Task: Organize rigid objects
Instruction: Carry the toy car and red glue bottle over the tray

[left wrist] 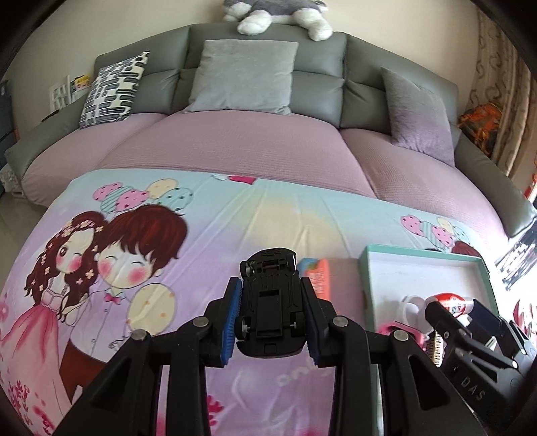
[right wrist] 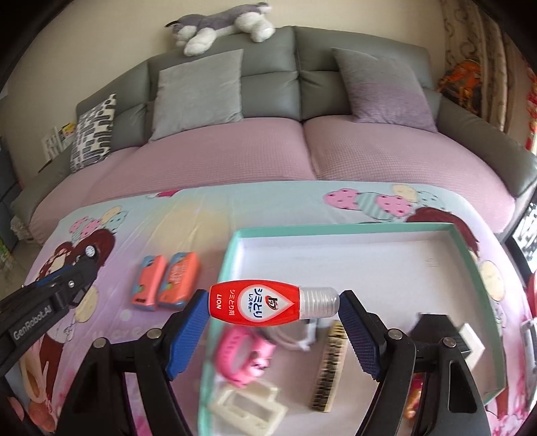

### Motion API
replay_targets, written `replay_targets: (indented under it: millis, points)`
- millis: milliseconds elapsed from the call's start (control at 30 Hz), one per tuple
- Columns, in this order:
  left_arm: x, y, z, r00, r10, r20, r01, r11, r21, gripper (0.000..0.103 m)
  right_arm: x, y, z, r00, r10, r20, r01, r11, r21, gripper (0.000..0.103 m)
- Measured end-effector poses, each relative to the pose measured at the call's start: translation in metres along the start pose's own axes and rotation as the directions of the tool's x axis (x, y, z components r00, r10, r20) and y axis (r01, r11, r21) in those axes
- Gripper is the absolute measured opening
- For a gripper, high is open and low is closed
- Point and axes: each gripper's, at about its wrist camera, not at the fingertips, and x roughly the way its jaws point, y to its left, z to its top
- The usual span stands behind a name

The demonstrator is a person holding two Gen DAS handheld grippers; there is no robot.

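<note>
**Mei:** Left gripper (left wrist: 271, 313) first, then: how does it stand?

**Tom:** Its blue-padded black fingers are clamped on the flanks of a small black plastic toy car (left wrist: 271, 307), turned belly-up so the chassis and axles show. It is held clear above the cartoon-printed bedsheet (left wrist: 214, 214), left of everything else.

**Mei:** And moving right from there?

**Tom:** Two flat orange-and-blue rectangular packs (right wrist: 166, 285) lie side by side on the sheet, just left of the mint-green cardboard tray with a white floor (right wrist: 468, 255). They sit close to its left wall; whether they touch it I cannot tell.

**Mei:** The right gripper (right wrist: 273, 303)?

**Tom:** Gripping a red plastic bottle with a white label and clear ribbed cap (right wrist: 272, 303) end to end, lying crosswise, base on the left pad and cap on the right. It hangs over the near left part of the tray.

**Mei:** What is inside the tray?

**Tom:** Blurred, but from left: a cream plastic frame-like piece (right wrist: 248, 407) at the near edge, a pink plastic toy (right wrist: 246, 353) just beyond it, then a long bristle brush with a wooden back (right wrist: 330, 365), and a black block beside a white piece (right wrist: 446, 332) at the right. The far half of the floor is bare.

**Mei:** Beyond the sheet?

**Tom:** A grey sofa with pink seat covers (right wrist: 235, 157), and a grey-and-white plush husky (right wrist: 221, 25) lying along its back
</note>
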Motion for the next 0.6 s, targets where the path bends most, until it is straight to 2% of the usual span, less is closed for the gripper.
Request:
replay_targets:
  millis: [200, 367, 600]
  points:
    - [0.0, -0.048, 0.003, 0.998, -0.068, -0.014, 0.068, 0.996, 0.054, 0.035, 0.003, -0.042, 0.001, 0.993, -0.119, -0.027, 0.12, 0.992, 0.05, 0.08]
    - [0.003, -0.097, 0.006, 0.992, -0.128, -0.018, 0.129, 0.982, 0.139, 0.035, -0.004, -0.077, 0.001, 0.97, -0.242, -0.027, 0.244, 0.965, 0.095, 0.08]
    - [0.013, -0.145, 0.0, 0.979, -0.198, -0.039, 0.202, 0.953, 0.226, 0.035, 0.0, -0.11, -0.006, 0.95, -0.302, -0.084, 0.312, 0.936, 0.162, 0.081]
